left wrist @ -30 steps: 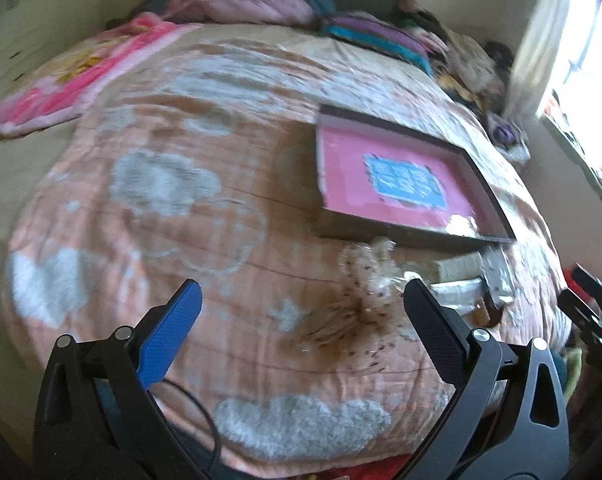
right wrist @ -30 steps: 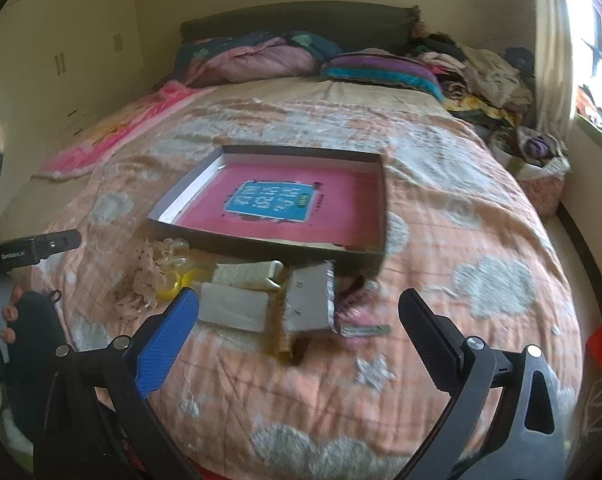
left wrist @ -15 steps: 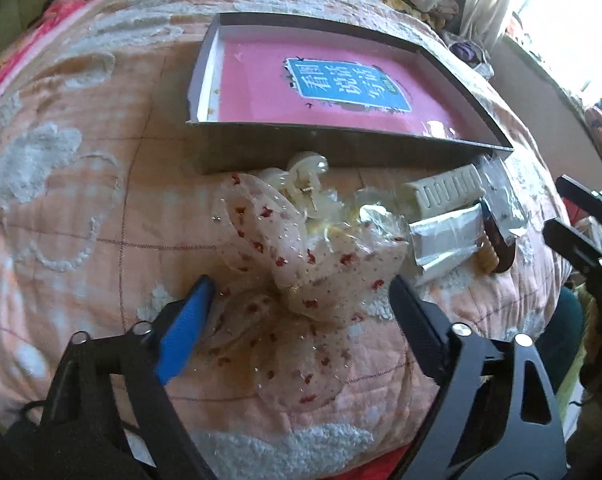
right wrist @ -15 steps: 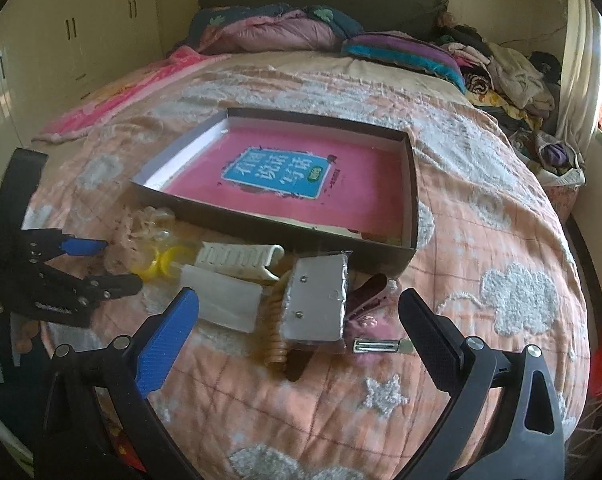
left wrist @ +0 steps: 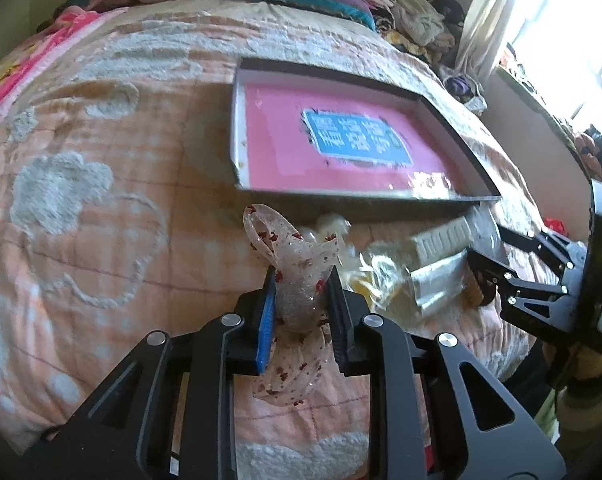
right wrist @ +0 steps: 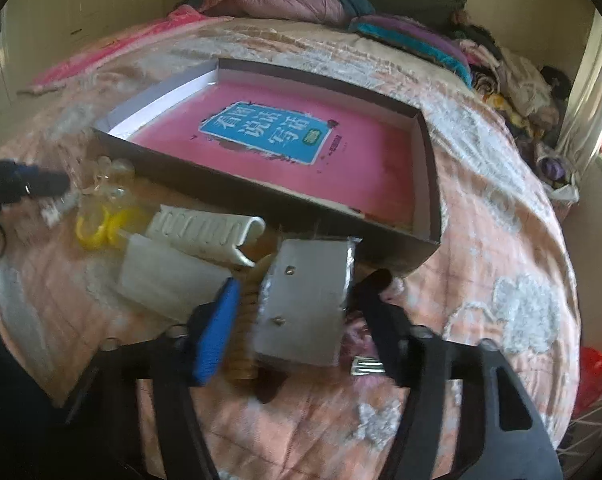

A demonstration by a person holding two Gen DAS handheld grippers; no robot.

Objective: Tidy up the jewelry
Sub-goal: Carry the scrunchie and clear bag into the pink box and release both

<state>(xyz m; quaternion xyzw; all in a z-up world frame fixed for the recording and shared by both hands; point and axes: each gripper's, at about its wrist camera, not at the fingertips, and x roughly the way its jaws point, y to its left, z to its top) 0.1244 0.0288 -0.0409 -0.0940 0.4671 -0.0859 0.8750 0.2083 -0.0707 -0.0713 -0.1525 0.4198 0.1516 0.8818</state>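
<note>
On a peach quilt (left wrist: 101,208), the left gripper (left wrist: 301,304), jaws just closed, pinches a dotted sheer bow (left wrist: 297,272), while the right gripper (right wrist: 297,312) is closing around a silver packet (right wrist: 305,304), contact unclear. Beyond them, hair clips (right wrist: 205,232) lie loose just outside the pink-lined box (right wrist: 285,200), which looks empty — sorting appears barely begun.

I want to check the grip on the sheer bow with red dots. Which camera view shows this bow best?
The left wrist view. There the sheer bow sits centred and close, pinched between the pads of the left gripper, whose jaws have just been closing. The right wrist view shows only a blurred pale scrap at its left edge, beside the left gripper's tips.
</note>
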